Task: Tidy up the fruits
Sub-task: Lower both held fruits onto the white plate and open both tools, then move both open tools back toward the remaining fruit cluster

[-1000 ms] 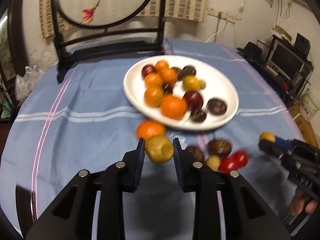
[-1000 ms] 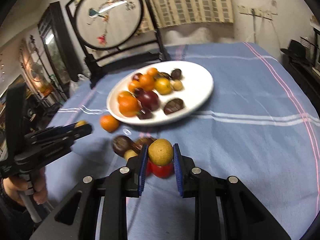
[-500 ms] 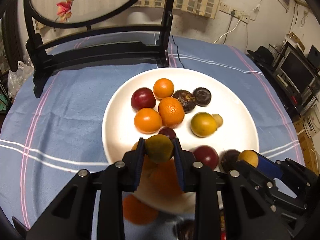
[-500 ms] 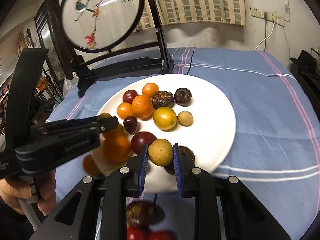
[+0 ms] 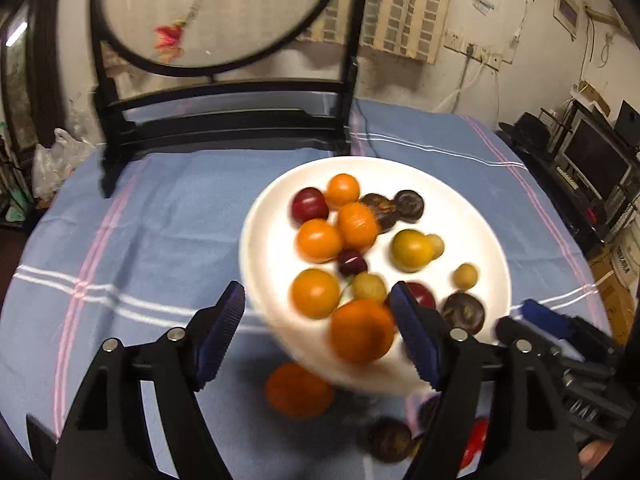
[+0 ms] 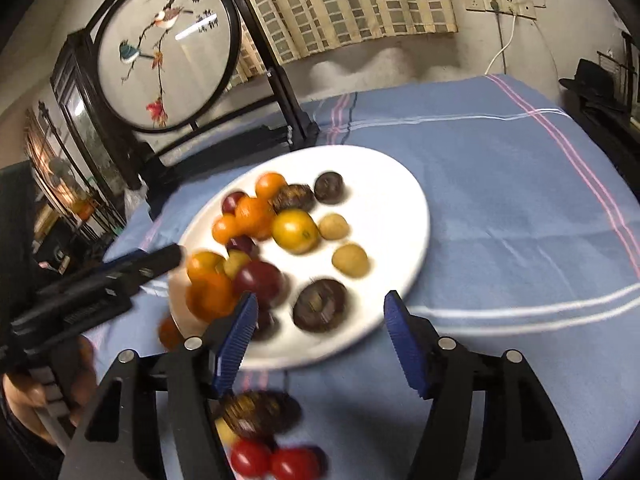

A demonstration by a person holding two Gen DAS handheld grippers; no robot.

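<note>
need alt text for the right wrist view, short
The right gripper hangs with jaws opening and nothing between them over a white plate of mixed fruit on a blue tablecloth. The left gripper reaches in from the left; a few fruits lie off the plate.

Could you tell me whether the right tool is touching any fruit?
Apart: in the right wrist view the opening right tool holds nothing, its pads clear of the plate's fruit.
</note>
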